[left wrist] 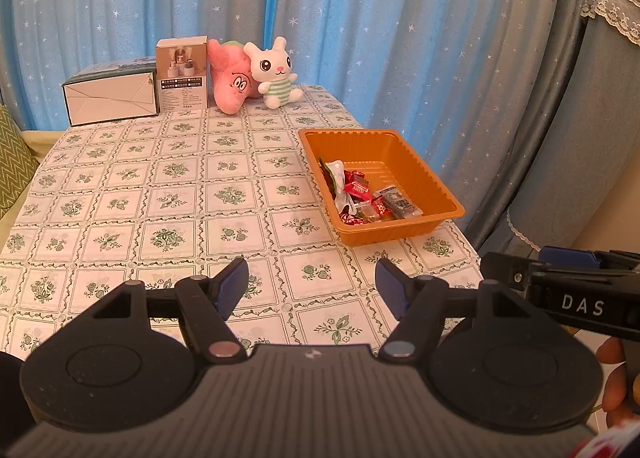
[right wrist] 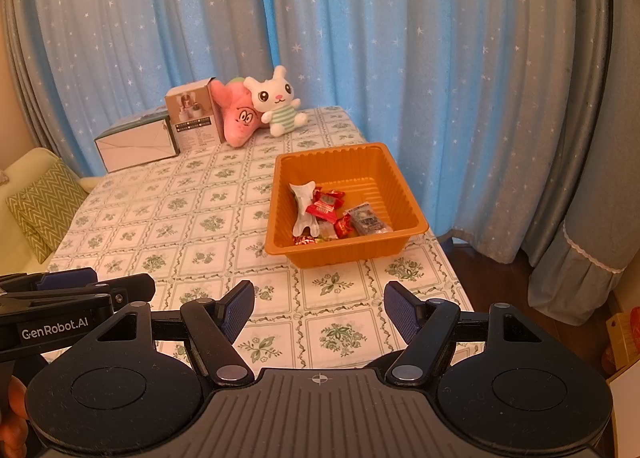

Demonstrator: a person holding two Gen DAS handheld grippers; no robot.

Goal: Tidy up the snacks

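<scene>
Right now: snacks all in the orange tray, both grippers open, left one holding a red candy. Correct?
Not quite. The left gripper holds nothing; its wrist view shows bare tablecloth between the open fingers. The snacks are in the orange tray, and the right gripper is open.

An orange plastic tray (left wrist: 430, 178) (right wrist: 362, 164), square with ribbed walls and a flat rim, sat upright near the right edge of the worktop, and every snack lay inside it, bunched toward its near-left part. A white wrapper (left wrist: 343, 186) (right wrist: 305, 210) stretched along the tray's left wall, with a green packet (left wrist: 327, 174) tucked beside it. Red-wrapped candies (left wrist: 357, 187) (right wrist: 325, 205) lay just right of the white wrapper, some overlapping. A dark grey packet (left wrist: 400, 202) (right wrist: 367, 220) rested to their right, nearest the tray's front wall, beside a yellowish sweet (left wrist: 367, 211) (right wrist: 328, 232).
</scene>
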